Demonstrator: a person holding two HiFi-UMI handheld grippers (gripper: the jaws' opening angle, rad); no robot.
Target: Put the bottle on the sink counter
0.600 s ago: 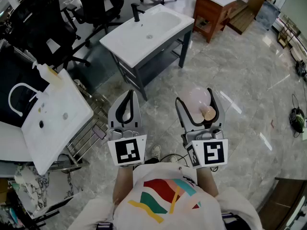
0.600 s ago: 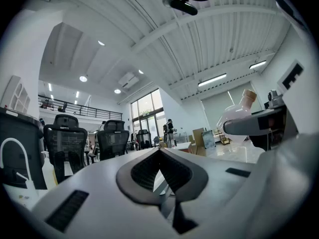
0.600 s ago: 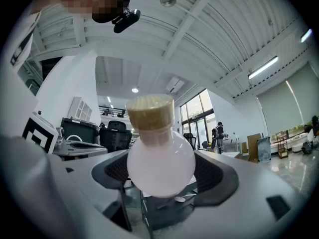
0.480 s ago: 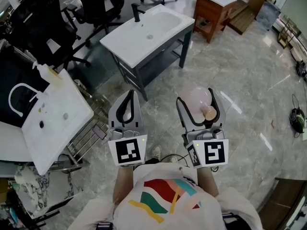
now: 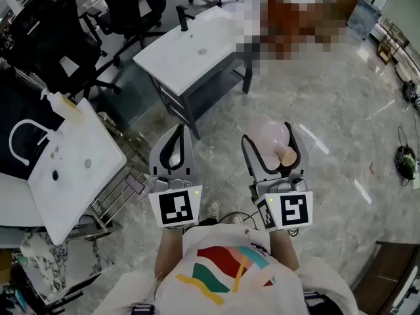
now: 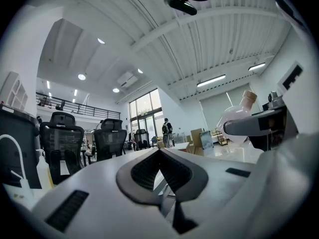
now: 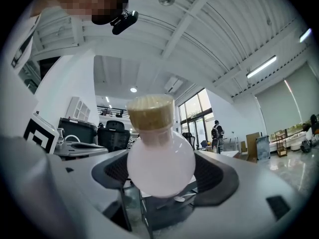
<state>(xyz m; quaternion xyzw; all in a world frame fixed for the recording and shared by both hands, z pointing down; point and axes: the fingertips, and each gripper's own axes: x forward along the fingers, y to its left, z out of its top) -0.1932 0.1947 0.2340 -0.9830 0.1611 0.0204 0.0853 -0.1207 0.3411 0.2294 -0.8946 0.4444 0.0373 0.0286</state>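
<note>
Looking steeply down in the head view, a person holds two grippers level over a glossy, grey-veined marble floor (image 5: 341,130). The right gripper (image 5: 267,134), at centre right, clasps the bottle (image 5: 272,140), its jaws spread wide around the round body. The bottle is a pale pink, frosted-looking bulb with a short tan cork. It is in the air and well apart from the sink counter (image 5: 190,51), a smooth white basin top on a dark frame at upper centre with a black faucet (image 5: 186,17). A second white sink slab (image 5: 72,163) lies at the left edge. The left gripper (image 5: 177,130), at centre left, has its jaws pressed together on nothing, probably parked because one gripper is enough to carry the bottle.

In the left gripper view, grey ribbed pads meet at a point at centre. The bottle (image 6: 237,114) shows at the right edge, and black mesh office chairs (image 6: 62,138) stand at the left.

In the right gripper view, the bottle (image 7: 160,166) fills the centre with its grainy cork (image 7: 150,112) uppermost. Dark textured pads hug the bulb at either side. The wide clasp likely suits the bulb's roundness, and the rough pads should help against its slick surface. The counter is not clearly seen here.
</note>
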